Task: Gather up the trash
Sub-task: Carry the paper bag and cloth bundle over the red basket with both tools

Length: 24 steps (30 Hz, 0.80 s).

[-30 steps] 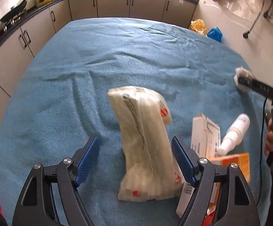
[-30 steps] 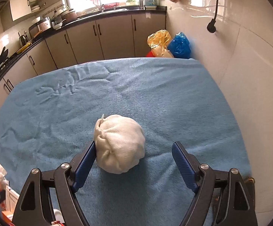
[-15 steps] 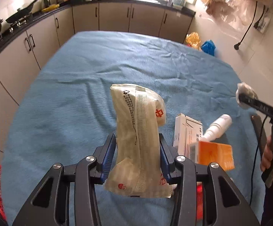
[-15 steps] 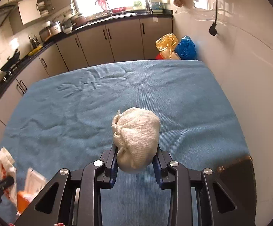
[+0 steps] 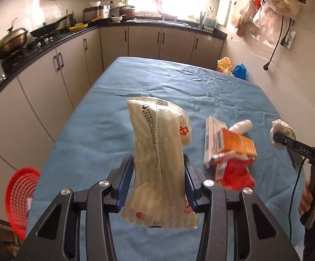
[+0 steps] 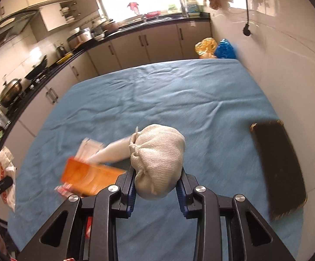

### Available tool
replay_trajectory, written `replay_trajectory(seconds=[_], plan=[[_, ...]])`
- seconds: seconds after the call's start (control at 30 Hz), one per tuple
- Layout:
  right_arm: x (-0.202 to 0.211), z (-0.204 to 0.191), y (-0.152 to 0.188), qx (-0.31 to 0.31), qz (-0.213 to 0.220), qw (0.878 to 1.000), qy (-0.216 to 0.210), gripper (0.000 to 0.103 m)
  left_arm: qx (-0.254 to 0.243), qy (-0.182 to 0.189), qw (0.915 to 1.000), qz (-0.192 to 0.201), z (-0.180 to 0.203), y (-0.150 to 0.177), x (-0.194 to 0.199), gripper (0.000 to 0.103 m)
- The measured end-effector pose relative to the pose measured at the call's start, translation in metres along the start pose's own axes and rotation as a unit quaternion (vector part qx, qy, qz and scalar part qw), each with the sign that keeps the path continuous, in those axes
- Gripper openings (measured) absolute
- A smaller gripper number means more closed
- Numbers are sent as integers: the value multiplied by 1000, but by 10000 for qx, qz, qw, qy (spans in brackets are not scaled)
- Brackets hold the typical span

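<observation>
Red basket (image 5: 20, 198) sits off the table's (image 5: 118, 117) left edge; contents unclear. My left hand-held gripper (image 5: 158, 182) pinches a beige wrapper (image 5: 159, 152), lifted above the blue cloth. My right hand-held gripper (image 6: 156, 187) pinches a white cloth wad (image 6: 157, 161). Orange box (image 5: 236, 142), white bottle (image 5: 242, 126) & red packet (image 5: 233, 174) lie between. Dark phone (image 6: 279, 167) near the wall.

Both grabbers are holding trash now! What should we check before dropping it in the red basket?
1. Left gripper pinches the wrapper: ok.
2. Right gripper pinches the cloth ball: ok.
3. Both pieces are lifted off the blue cloth: ok.
4. Red basket is in sight beside the table: ok.
5. Room left inside the basket: cannot tell.
6. All trash collected: not ok, the orange box still lies there.
</observation>
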State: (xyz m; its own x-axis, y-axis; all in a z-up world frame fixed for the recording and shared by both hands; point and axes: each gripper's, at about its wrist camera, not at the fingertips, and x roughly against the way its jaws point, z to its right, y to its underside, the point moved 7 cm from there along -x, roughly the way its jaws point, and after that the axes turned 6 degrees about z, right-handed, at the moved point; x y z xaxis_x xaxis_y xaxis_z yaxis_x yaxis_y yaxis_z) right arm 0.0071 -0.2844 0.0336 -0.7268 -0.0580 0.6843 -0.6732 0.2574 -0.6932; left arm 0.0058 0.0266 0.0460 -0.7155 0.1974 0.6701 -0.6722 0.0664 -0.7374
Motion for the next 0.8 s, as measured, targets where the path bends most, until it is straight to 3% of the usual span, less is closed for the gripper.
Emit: replay_trajectory(seconds=[0.23, 0.8], plan=[[20, -45, 35, 203, -56, 9991, -355, 34, 164, -157, 9997, 80, -22, 26, 30, 42], [45, -143, 110, 806, -202, 9932, -817, 34, 536, -1153, 9913, 340, -95, 71, 76, 42]])
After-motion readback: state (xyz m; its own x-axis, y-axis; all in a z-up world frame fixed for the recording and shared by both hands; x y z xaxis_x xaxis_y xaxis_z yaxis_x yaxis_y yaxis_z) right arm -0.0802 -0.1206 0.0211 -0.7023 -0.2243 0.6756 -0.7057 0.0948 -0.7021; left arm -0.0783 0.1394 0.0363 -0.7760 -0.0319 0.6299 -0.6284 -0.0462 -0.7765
